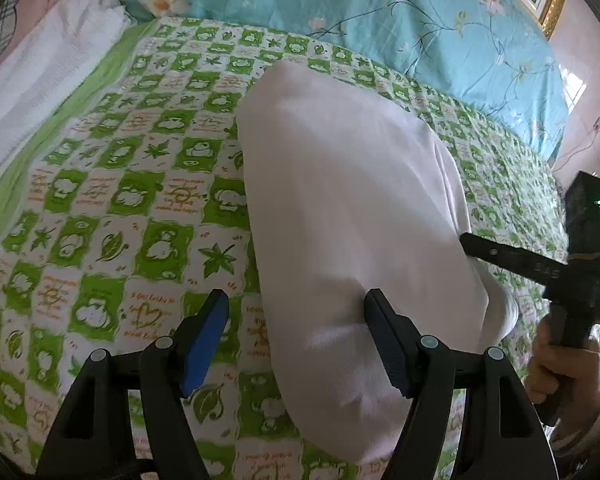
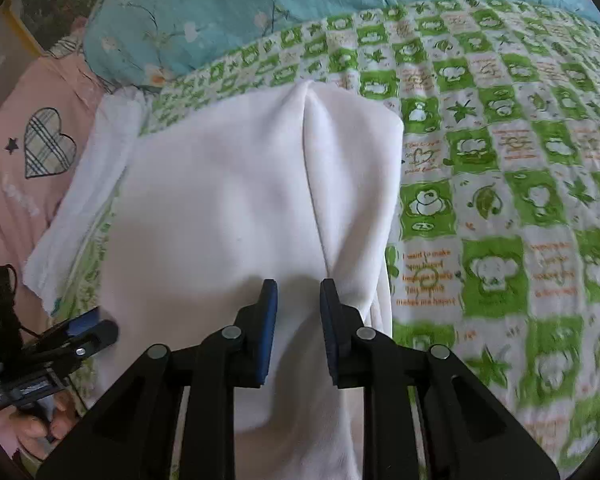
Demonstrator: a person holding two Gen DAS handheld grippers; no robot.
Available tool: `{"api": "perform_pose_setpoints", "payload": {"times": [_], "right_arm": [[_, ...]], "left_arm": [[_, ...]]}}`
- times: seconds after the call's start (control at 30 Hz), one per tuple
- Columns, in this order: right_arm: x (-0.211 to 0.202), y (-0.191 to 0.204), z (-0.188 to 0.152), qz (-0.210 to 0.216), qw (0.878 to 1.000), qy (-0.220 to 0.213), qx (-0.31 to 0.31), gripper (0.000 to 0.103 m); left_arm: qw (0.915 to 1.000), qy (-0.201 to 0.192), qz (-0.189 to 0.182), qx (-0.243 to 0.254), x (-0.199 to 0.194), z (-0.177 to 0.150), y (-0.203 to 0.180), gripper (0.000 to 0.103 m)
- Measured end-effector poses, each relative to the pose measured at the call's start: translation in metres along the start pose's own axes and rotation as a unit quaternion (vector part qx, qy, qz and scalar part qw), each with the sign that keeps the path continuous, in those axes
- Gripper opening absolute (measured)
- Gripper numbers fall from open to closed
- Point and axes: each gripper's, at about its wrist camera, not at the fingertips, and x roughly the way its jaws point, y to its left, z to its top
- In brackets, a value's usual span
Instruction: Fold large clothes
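The left gripper (image 1: 296, 300) gapes empty at six o'clock beside the white garment (image 1: 352, 208); the right gripper (image 2: 298, 292) (slightly parted) pinches nothing.

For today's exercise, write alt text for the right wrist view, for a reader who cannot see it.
A folded white garment lies on a green-and-white patterned bedsheet, with the right gripper over its near edge, jaws slightly apart. The left gripper shows at lower left; a blue floral quilt lies behind.

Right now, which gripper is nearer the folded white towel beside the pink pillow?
Left. The left gripper sits at the garment's edge facing the towel; the right gripper is over the garment's middle.
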Motion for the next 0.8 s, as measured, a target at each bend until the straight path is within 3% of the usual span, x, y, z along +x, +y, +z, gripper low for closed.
{"api": "perform_pose_setpoints", "payload": {"times": [0.1, 0.2, 0.33, 0.53, 0.7, 0.8], "right_arm": [[-0.017, -0.001, -0.011, 0.013, 1.0, -0.006, -0.001, 0.024], [-0.038, 0.004, -0.027, 0.02, 1.0, -0.006, -0.011, 0.035], [-0.06, 0.011, -0.051, 0.026, 0.999, -0.005, -0.025, 0.036], [-0.081, 0.009, -0.087, 0.018, 0.999, 0.002, -0.034, 0.038], [-0.078, 0.002, -0.074, 0.011, 1.0, -0.01, -0.027, 0.043], [-0.07, -0.001, -0.046, 0.013, 0.999, -0.028, -0.018, 0.054]], "left_arm": [[0.9999, -0.001, 0.011, 0.009, -0.008, -0.006, -0.002, 0.071], [0.9996, -0.006, 0.021, 0.018, -0.02, -0.016, -0.004, 0.071], [0.9994, 0.0, 0.027, 0.023, -0.036, -0.04, -0.003, 0.07], [0.9993, 0.016, 0.019, 0.027, -0.05, -0.079, -0.001, 0.077], [0.9998, 0.005, -0.009, 0.015, -0.046, -0.052, 0.0, 0.077], [0.9998, -0.008, -0.017, 0.007, -0.038, -0.023, 0.0, 0.077]]}}
